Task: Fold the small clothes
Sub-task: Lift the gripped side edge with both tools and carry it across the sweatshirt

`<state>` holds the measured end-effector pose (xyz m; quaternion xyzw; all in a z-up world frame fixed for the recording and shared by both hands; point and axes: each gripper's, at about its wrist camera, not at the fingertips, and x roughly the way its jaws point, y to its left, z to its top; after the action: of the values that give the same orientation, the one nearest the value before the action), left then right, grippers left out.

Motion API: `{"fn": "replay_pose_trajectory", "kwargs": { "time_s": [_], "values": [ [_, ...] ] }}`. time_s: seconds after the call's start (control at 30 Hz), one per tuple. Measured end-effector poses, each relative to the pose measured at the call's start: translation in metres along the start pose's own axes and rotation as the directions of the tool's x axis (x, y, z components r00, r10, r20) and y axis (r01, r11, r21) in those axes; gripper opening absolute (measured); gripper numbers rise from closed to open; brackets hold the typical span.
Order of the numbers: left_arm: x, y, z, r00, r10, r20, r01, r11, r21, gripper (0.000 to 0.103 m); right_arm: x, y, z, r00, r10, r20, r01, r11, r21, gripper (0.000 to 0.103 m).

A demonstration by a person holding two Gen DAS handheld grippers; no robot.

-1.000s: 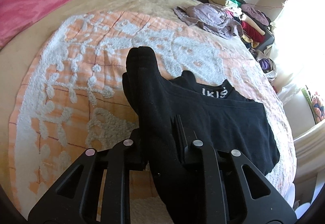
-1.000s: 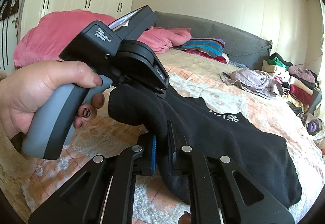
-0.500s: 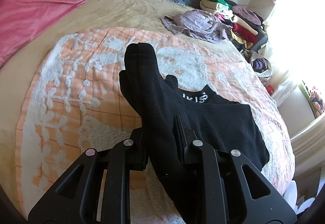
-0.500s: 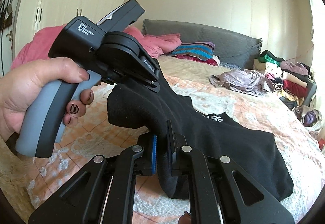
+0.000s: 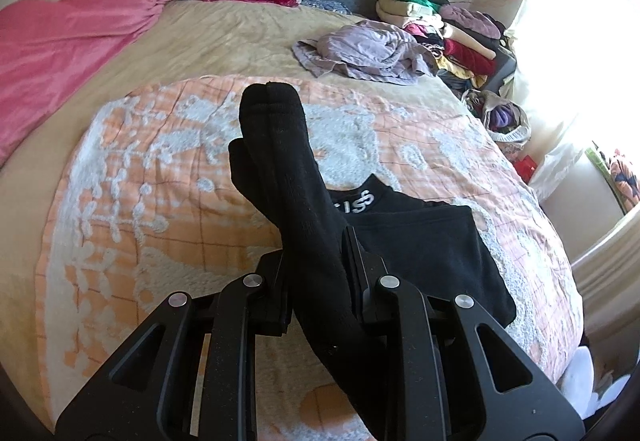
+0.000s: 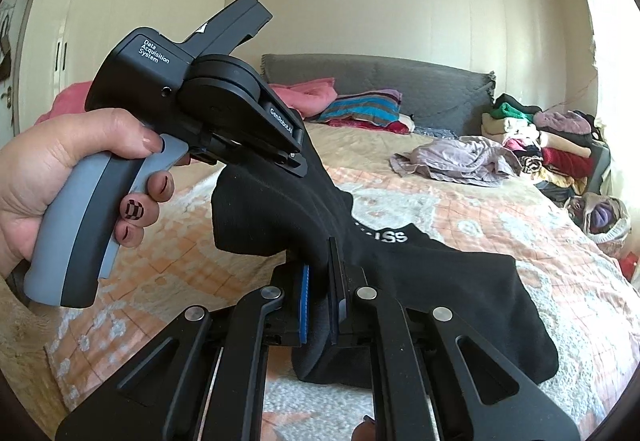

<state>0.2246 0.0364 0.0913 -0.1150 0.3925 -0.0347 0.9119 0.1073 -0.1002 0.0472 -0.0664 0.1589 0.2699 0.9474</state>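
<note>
A: Bedroom; the orange-and-white tufted bedspread now sits lower under both grippers, the headboard showing more.

B: So the thick black knit socks are lifted above it for folding?

A: Yes. Left gripper and right gripper each have fingers clamped on them, paired, limp, bent between.

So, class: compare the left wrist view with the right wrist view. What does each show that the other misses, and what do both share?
Only the left wrist view shows the long pink blanket running down the bedside, and the black socks' toe end standing free.

Only the right wrist view shows the person's left hand gripping the left gripper, the cream wardrobe doors, and the right gripper shut on the socks.

Both show the folded black garment with white lettering, the orange-and-white tufted bedspread and the crumpled lilac garment.
</note>
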Motion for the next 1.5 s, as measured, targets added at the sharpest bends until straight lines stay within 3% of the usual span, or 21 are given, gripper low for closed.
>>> {"fn": "replay_pose_trajectory", "kwargs": {
  "time_s": [0.83, 1.5],
  "values": [
    [0.041, -0.107, 0.011, 0.998, -0.033, -0.046, 0.039, 0.989, 0.145, 0.014, -0.044, -0.063, -0.024, 0.997, -0.077, 0.016, 0.073, 0.98, 0.188, 0.006],
    [0.093, -0.167, -0.002, 0.991, -0.015, -0.13, 0.046, 0.969, 0.242, 0.015, -0.039, -0.106, -0.051, 0.994, -0.101, -0.034, 0.106, 0.949, 0.298, 0.006]
  ]
}}
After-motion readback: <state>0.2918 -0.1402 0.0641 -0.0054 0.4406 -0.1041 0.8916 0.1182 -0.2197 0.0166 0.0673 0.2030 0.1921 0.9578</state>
